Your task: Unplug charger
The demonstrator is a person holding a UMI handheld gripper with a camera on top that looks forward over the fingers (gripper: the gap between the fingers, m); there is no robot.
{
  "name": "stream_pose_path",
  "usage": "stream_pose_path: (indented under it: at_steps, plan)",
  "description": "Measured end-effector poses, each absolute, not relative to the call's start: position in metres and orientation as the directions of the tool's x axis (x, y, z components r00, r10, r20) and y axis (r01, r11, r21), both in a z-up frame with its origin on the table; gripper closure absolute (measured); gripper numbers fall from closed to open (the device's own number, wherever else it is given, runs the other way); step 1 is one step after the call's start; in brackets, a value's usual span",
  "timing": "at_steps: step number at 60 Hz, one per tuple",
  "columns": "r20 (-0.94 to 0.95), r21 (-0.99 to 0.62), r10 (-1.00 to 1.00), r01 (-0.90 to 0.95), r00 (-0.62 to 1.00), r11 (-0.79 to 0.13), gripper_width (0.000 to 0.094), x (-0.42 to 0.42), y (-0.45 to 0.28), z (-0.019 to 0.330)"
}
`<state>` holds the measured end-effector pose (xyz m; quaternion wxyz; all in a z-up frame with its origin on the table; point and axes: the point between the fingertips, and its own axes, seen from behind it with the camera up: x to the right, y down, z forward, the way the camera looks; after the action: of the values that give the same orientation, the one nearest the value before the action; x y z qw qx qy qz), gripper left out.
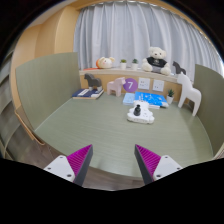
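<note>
Spread apart at lower centre, clasping nothing: two-finger gripper (114, 162) with magenta pads (80, 160). Beyond, right of centre on olive-green tabletop (75, 125): small white charger block (140, 114), long axis indistinct, plug and cable unclear. Behind: white teddy bear (155, 60).

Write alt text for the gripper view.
The open gripper hovers over a green table, far short of the white charger lying beyond its fingers. Behind sit a teddy bear, a white toy horse and books.
</note>
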<state>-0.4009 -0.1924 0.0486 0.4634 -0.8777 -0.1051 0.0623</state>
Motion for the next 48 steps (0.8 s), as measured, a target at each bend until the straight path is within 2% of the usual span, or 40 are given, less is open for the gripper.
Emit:
stream_pose_path:
  at_steps: [9, 21, 24, 30, 34, 37, 38, 39, 40, 48]
  plan:
    - [0.030, -0.824, 0.189, 0.131, 0.982, -0.551, 0.0096, -0.372, -0.115, 0.024]
    - [0.061, -0.854, 0.152, 0.131, 0.986, -0.504, 0.0118, -0.355, -0.004, 0.026]
    - [0.054, -0.863, 0.132, 0.113, 0.990, -0.492, 0.0181, -0.351, 0.020, 0.028]
    - [0.031, -0.880, 0.096, 0.073, 0.995, -0.470, 0.0385, -0.346, 0.054, 0.025]
    - [0.039, -0.865, 0.077, 0.072, 0.996, -0.496, 0.0470, -0.342, 0.064, 0.010]
    - [0.030, -0.842, 0.068, 0.062, 0.997, -0.536, 0.0570, -0.341, 0.065, -0.006]
    - [0.014, -0.850, 0.070, 0.049, 0.997, -0.524, 0.0592, -0.344, 0.067, 0.000]
    - [0.006, -0.864, 0.074, 0.042, 0.997, -0.502, 0.0628, -0.344, 0.070, 0.000]
    - [0.004, -0.864, 0.072, 0.040, 0.997, -0.502, 0.0730, -0.340, 0.070, -0.004]
    - [-0.016, -0.864, 0.043, 0.008, 0.999, -0.504, 0.0878, -0.340, 0.071, -0.001]
